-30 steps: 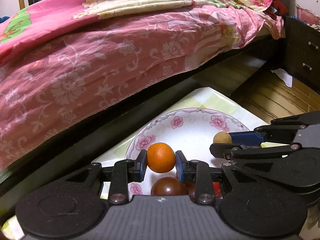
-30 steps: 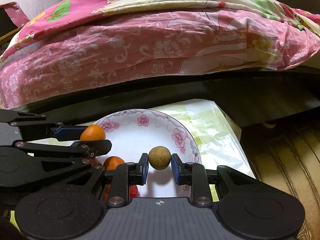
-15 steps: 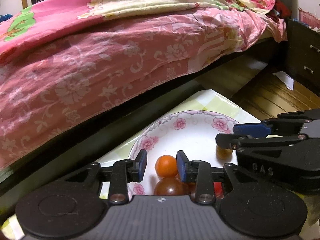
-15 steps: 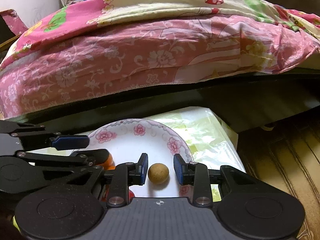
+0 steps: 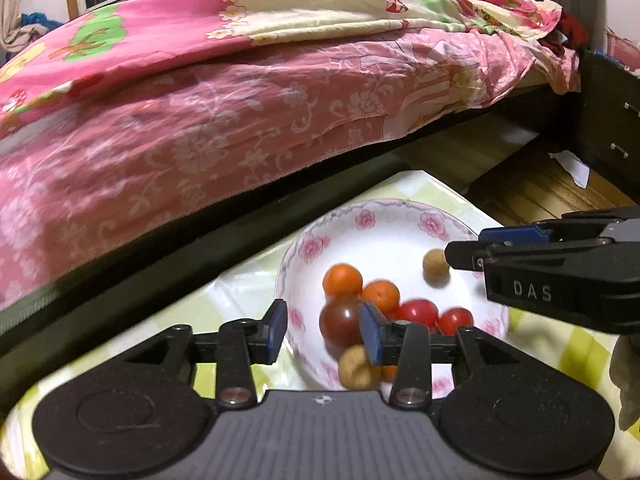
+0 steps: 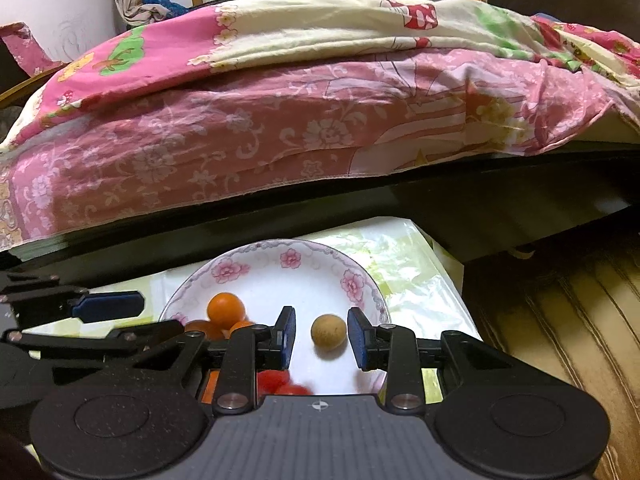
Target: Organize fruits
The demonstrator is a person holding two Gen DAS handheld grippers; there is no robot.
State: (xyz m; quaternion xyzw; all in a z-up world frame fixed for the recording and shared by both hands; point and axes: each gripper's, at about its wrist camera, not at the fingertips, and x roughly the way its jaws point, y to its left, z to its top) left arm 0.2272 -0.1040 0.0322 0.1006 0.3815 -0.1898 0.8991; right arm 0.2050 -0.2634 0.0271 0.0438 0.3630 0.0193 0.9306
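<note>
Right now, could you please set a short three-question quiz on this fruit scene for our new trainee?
1. True or false: the right gripper is clamped on the tan fruit.
2. Where do the orange fruits lie? A) on the bed B) in the floral plate C) on the floor
3. Fill in: the left gripper holds ____.

Key: 1. False: the pads stand clear of it and it rests on the plate. 2. B. 3. Nothing: its jaws have just been opening and are empty.
</note>
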